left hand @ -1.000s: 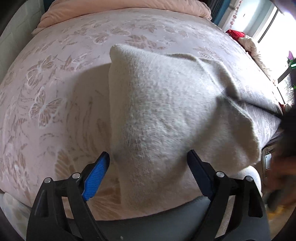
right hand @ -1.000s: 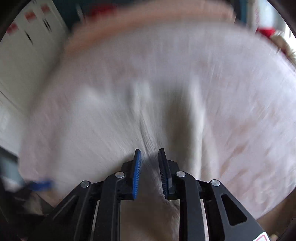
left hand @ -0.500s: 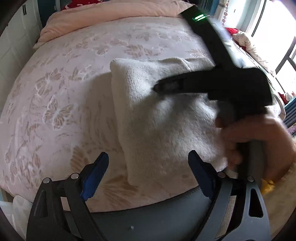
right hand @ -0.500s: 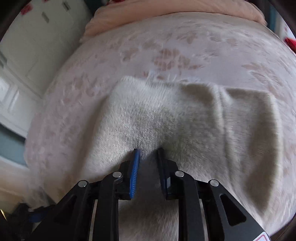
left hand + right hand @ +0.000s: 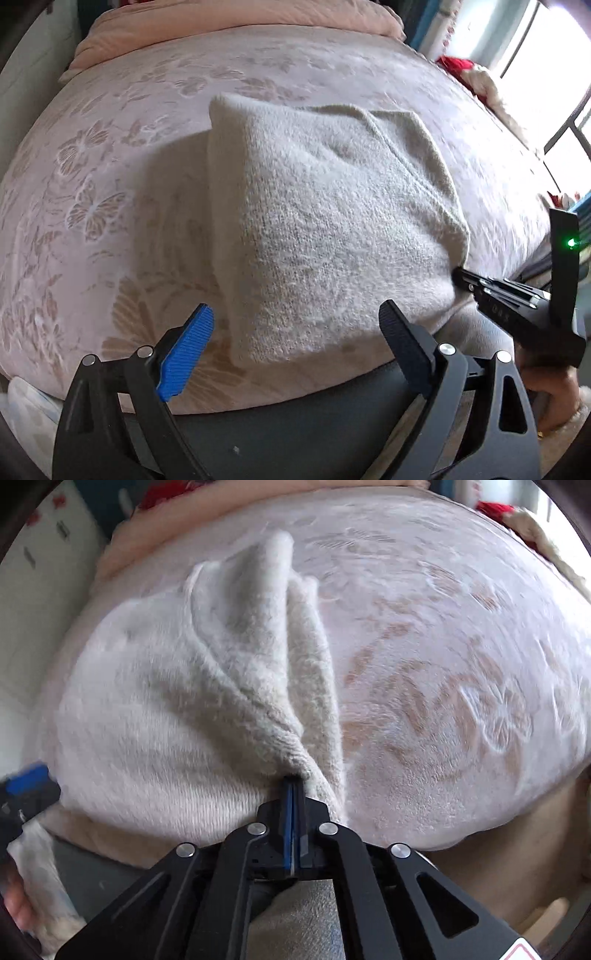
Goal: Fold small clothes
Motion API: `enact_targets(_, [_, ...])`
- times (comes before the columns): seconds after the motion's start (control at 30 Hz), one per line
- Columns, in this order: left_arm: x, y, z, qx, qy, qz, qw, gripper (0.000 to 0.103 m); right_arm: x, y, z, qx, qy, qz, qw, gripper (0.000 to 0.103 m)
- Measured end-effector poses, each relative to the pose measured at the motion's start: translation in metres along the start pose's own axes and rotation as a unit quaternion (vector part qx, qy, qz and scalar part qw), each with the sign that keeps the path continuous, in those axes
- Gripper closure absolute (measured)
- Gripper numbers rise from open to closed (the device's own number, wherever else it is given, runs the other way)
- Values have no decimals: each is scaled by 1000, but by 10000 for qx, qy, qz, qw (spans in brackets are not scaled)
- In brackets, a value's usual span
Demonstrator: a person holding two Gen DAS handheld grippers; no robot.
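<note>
A folded cream fuzzy garment (image 5: 332,229) lies on the pink flowered bed cover (image 5: 110,177). My left gripper (image 5: 295,328) is open, its jaws wide apart at the garment's near edge, holding nothing. My right gripper (image 5: 294,786) is shut on the garment's right near corner (image 5: 295,753), where the cloth bunches into pleats. In the left wrist view the right gripper (image 5: 461,275) comes in from the right and touches that corner. The garment fills the left half of the right wrist view (image 5: 166,709).
A peach duvet (image 5: 221,26) lies bunched at the head of the bed. A window and red items (image 5: 458,62) are at the far right. The bed's near edge (image 5: 295,402) runs just in front of my left gripper. White cupboards (image 5: 33,590) stand at the left.
My right gripper has swung off the top of the garment to its right near corner and closed on it. The garment lies flatter. My left gripper stays open.
</note>
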State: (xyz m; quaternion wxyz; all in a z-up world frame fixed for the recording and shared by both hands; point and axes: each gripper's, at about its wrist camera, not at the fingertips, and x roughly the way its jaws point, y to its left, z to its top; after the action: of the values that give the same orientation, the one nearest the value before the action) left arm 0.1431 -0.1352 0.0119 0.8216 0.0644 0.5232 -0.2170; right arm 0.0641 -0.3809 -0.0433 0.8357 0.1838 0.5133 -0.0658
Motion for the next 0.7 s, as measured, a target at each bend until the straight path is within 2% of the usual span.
enact_targets(0.1, [-5, -2, 0, 94, -55, 30, 9999, 12, -21, -6, 4, 302, -64, 333, 9990, 101])
enact_targets(0.13, [-6, -2, 1, 71, -75, -3, 9999, 11, -27, -9, 6, 348, -107, 457, 9983, 97])
enact_targets(0.2, [-2, 0, 5, -18, -41, -29, 10000, 8, -33, -15, 9, 474, -158, 767, 9958, 77])
enact_targets(0.23, [4, 0, 8, -81, 43, -25, 10000, 8, -33, -19, 9, 598, -209, 915, 9938, 52])
enact_targets(0.27, [9, 0, 11, -97, 116, -4, 9999, 8, -31, -25, 11, 707, -256, 826, 9937, 46])
enact_targets(0.33, [19, 1, 18, -67, 237, 127, 9996, 8, -25, -17, 24, 689, -232, 727, 9947, 46])
enact_targets(0.4, [28, 4, 27, -117, 282, 207, 9993, 8, -17, -14, 30, 714, -192, 866, 9935, 44])
enact_targets(0.5, [39, 10, 37, -403, 417, 5, 9983, 5, 8, -11, 38, 731, 47, 1029, 9920, 33])
enact_targets(0.57, [48, 13, 42, -585, 434, -52, 9973, 5, 14, -4, 37, 732, 94, 1101, 9912, 21])
enact_targets(0.7, [69, 18, 46, -682, 566, -182, 9959, 5, 38, -8, 45, 931, 154, 1345, 9864, 9])
